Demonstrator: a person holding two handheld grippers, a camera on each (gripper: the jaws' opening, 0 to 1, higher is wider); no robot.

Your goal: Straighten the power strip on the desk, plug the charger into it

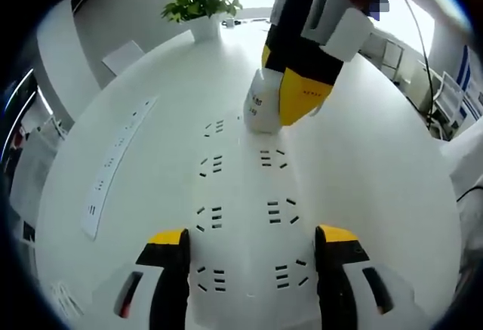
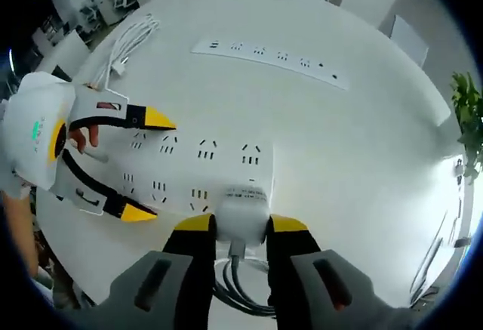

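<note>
Charger [image 2: 241, 211] in the grip: in the right gripper view the right gripper [image 2: 241, 228] has its yellow-tipped jaws clamped on either side of the white block, and the block sits right at the near end of the wide power strip [image 2: 198, 165], touching its face. A grey cable [image 2: 235, 281] drops away from the charger between the jaws and coils beneath them. Over on the left of that view, the left gripper [image 2: 155, 168] comes in with its jaws spread wide, one tip above the strip's far end and one below it, nothing between them; a person's fingers [image 2: 79, 137] show on its handle.

Switching to the left gripper view, the same story from the other end: the left gripper [image 1: 253, 238] stands with jaws apart over the white power strip [image 1: 245, 217], rows of sockets running away from it. At the far end the right gripper [image 1: 298, 96] pins the charger [image 1: 260, 107] down on the strip.

Off to the side, well apart, a second, narrow power strip [image 1: 117, 156] lies flat on the white desk [image 1: 370, 171]. A potted plant [image 1: 202, 5] stands at the desk's far edge. A bundle of white cable [image 2: 128, 43] rests on the desk beyond the left gripper in the right gripper view.
</note>
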